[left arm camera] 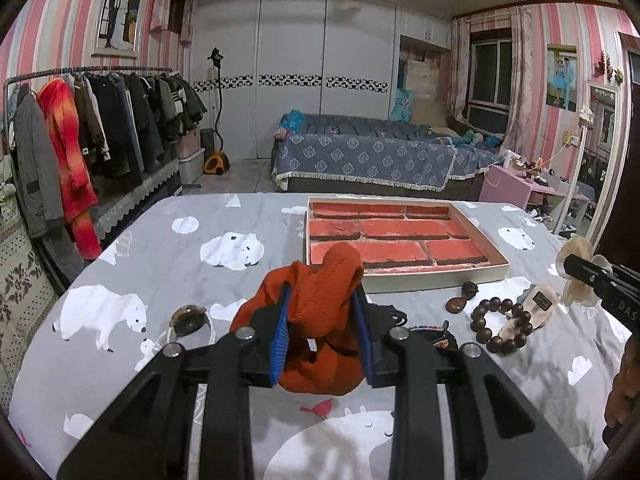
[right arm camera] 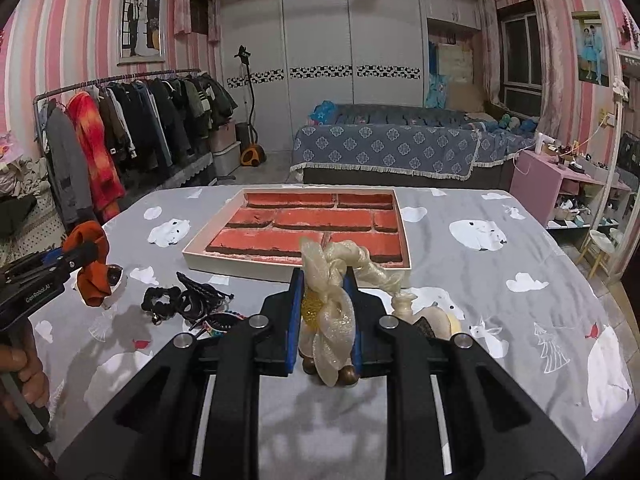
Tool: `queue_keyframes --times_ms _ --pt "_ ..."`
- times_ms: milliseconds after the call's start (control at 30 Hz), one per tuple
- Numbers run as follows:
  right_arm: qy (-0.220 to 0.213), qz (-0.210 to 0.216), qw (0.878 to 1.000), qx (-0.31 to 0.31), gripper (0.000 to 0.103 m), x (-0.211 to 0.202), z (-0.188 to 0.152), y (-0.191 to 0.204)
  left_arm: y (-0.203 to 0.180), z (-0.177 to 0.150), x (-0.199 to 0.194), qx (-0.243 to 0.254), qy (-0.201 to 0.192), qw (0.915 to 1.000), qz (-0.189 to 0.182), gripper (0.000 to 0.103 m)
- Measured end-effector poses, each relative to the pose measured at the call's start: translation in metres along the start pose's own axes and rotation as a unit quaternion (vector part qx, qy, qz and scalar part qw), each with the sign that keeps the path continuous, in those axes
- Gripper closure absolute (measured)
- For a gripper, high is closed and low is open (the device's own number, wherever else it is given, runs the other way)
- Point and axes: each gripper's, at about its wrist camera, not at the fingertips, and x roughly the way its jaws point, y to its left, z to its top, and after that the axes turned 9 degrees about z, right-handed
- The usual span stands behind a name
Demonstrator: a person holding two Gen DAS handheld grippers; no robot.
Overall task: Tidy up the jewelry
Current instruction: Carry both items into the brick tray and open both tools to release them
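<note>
Between the blue pads of the left gripper [left arm camera: 323, 312] sits an orange fabric scrunchie [left arm camera: 320, 320], the jaws clamped on it and holding it above the bear-print cloth [left arm camera: 120, 264]. The right gripper [right arm camera: 325, 312] has its jaws closed on a cream organza hair bow [right arm camera: 332, 300], also lifted clear of the cloth. Just ahead of both lies the shallow tray [left arm camera: 498, 270] with its red brick-patterned lining, and nothing rests in it that I can see. So this looks like the carrying step: both pieces picked up, neither yet put away.

Left on the cloth are a wooden bead bracelet [left arm camera: 500, 326], a brown hair clip [left arm camera: 462, 298], a watch [left arm camera: 190, 320] and a heap of black hair ties [right arm camera: 188, 300]. Next, I judge, each gripper needs to travel forward over the tray's rim, lower, and let go in separate spots so the soft pieces do not tangle.
</note>
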Motion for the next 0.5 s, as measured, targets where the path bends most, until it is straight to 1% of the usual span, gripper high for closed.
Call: queue_keyframes --times_ms 200,333,500 --pt "-0.013 -0.001 1.0 -0.008 0.083 0.001 0.016 -0.002 -0.009 0.019 0.007 0.018 -0.023 0.9995 0.011 0.074" --pt "-0.027 0.001 1.0 -0.01 0.083 0.006 0.034 -0.006 -0.014 0.037 0.021 0.017 -0.029 0.9993 0.012 0.074" --pt "-0.034 -0.001 0.999 -0.017 0.083 0.026 0.057 -0.011 -0.018 0.072 0.044 0.004 -0.046 0.9988 0.018 0.074"
